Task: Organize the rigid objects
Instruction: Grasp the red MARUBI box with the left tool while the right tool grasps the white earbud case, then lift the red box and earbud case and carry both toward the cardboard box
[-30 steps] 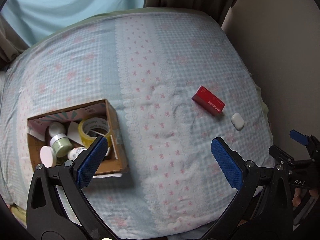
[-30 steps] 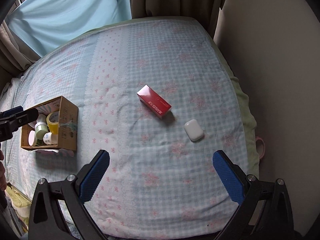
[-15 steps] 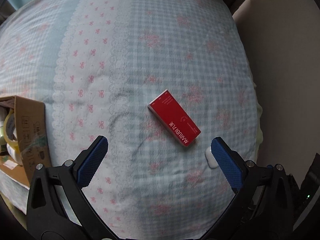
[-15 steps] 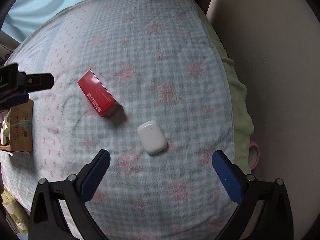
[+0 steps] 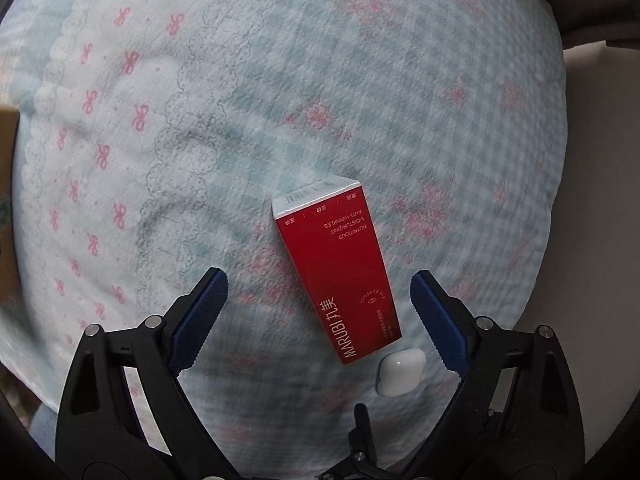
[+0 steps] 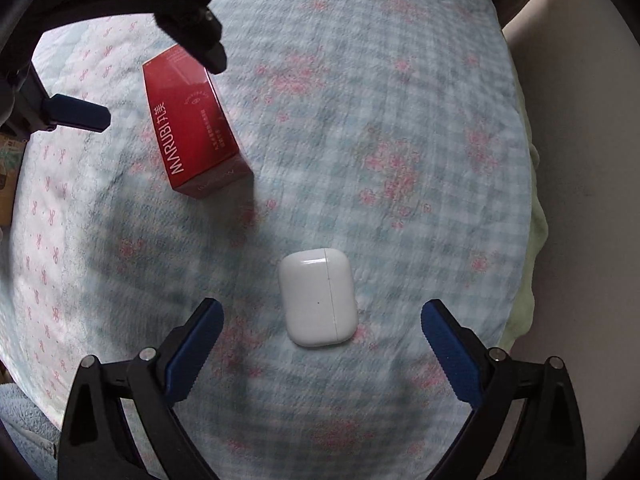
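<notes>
A red MARUBI carton lies on the bedspread, its near end between my open left gripper's fingers, untouched. A white earbud case lies just right of the carton's near end. In the right wrist view the white earbud case lies flat between the open fingers of my right gripper, untouched. The red carton shows at upper left there, with the left gripper's blue fingertip beside it and its black body partly covering the carton's far end.
The bed has a blue checked cover with pink bows. A beige wall runs along the right. A cardboard box edge shows at the far left, also in the right wrist view.
Both grippers have moved down and forward toward the bed. The left one has closed in over the red carton, the right one over the earbud case. Both stay open.
</notes>
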Demonstrator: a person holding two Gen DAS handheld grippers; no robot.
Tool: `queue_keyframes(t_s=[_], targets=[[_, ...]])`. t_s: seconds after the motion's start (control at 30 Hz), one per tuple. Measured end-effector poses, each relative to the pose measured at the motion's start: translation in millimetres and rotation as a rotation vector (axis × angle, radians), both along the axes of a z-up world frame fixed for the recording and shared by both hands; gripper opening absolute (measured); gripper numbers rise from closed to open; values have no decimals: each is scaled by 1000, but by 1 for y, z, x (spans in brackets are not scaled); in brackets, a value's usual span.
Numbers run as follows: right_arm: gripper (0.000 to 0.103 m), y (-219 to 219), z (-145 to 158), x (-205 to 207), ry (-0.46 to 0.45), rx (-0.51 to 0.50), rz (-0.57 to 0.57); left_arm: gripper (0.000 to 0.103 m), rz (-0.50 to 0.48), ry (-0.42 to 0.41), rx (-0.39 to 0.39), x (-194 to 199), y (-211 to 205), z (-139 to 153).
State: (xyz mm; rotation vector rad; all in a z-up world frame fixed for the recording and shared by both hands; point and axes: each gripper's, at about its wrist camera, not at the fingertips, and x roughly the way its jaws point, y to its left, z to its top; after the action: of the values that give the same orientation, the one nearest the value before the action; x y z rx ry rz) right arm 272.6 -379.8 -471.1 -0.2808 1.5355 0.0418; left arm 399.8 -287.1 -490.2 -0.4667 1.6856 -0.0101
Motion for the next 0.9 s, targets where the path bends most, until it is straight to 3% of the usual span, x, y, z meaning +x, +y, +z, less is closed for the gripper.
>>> queue_keyframes(t_s=[0.07,0.1,0.17,0.37,0.47,0.7,0.9], targets=[[84,1,-7,3,27,9,14,88,27,23,-10,2,-4,-8],[81,1,-12,5,48,11,20,78,36,37,-13,3,-6,-13],[79,2,-19,7,83,28,28,70,45,69,-20,4,-11,-22],[75,-4,-37,13,177,37,32,67,63,103,-9,-2,-19,-40],[65,-6,-46,14,208,68,6,61,56,99,-10,-4,-18,-47],[42,-12,-43,26,203,104,-31,42,11,78,-48,-6,-10,-54],[41,-20,-37,33,187,110,-67,40,2,69,-64,-6,15,-46]])
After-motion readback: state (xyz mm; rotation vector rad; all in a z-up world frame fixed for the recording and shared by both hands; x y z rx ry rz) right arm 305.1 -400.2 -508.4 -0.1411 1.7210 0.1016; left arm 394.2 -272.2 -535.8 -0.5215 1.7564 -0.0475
